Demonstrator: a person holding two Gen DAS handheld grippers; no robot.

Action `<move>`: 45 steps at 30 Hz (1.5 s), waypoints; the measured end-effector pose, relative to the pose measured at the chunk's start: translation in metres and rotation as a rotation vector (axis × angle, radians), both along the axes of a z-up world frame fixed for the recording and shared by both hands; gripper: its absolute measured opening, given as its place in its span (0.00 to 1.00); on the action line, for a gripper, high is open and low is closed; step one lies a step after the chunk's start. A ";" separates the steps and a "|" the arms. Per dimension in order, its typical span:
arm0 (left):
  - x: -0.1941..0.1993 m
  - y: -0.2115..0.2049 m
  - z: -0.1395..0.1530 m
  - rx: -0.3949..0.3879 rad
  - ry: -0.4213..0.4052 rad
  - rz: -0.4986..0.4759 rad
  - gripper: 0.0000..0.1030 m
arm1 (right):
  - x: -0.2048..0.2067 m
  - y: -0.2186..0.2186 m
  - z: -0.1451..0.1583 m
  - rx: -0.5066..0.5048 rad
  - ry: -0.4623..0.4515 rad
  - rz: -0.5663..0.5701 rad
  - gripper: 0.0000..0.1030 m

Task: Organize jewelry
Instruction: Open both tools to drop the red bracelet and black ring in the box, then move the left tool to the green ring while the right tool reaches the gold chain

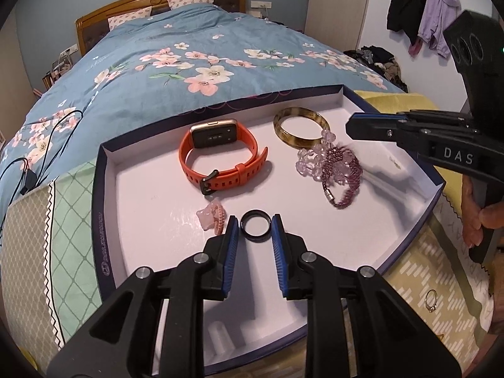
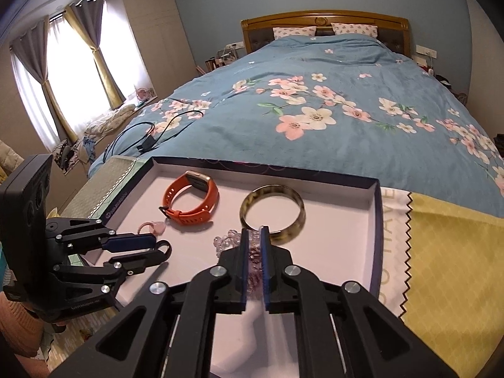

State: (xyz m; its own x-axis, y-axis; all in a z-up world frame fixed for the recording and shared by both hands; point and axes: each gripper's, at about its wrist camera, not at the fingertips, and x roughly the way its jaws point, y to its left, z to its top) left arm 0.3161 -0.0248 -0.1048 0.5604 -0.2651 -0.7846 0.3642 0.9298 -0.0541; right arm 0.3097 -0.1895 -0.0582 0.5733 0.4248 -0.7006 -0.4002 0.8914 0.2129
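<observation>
A shallow white tray [image 1: 132,189] with dark blue walls lies at the foot of the bed. In it lie an orange watch [image 1: 220,157], a brown bangle [image 1: 300,130], a purple beaded bracelet [image 1: 334,170], a pink ring [image 1: 212,217] and a black ring [image 1: 255,227]. My left gripper [image 1: 254,230] is open, its fingers on either side of the black ring. My right gripper [image 2: 255,236] hovers over the beaded bracelet [image 2: 226,242] with its jaws narrowly apart; beads show between them, and a grip cannot be told. A gold ring [image 1: 431,300] lies outside the tray on the patterned cloth.
The tray [image 2: 375,220] rests on patterned cloths [image 2: 441,252] over a blue floral duvet [image 2: 315,110]. A black cable [image 2: 151,135] lies on the bed to the left. Clothes hang on the wall at the right [image 1: 422,15].
</observation>
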 end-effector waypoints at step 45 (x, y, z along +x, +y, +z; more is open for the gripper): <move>-0.169 0.027 0.019 -0.070 -0.090 -0.046 0.44 | -0.193 0.004 -0.019 -0.032 0.042 0.195 0.30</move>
State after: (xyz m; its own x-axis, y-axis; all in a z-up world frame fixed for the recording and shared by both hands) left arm 0.1473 0.0024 -0.0858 0.6138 -0.3447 -0.7102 0.4124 0.9071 -0.0839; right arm 0.1170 -0.1853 -0.0775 0.4522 0.5021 -0.7371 -0.5571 0.8044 0.2062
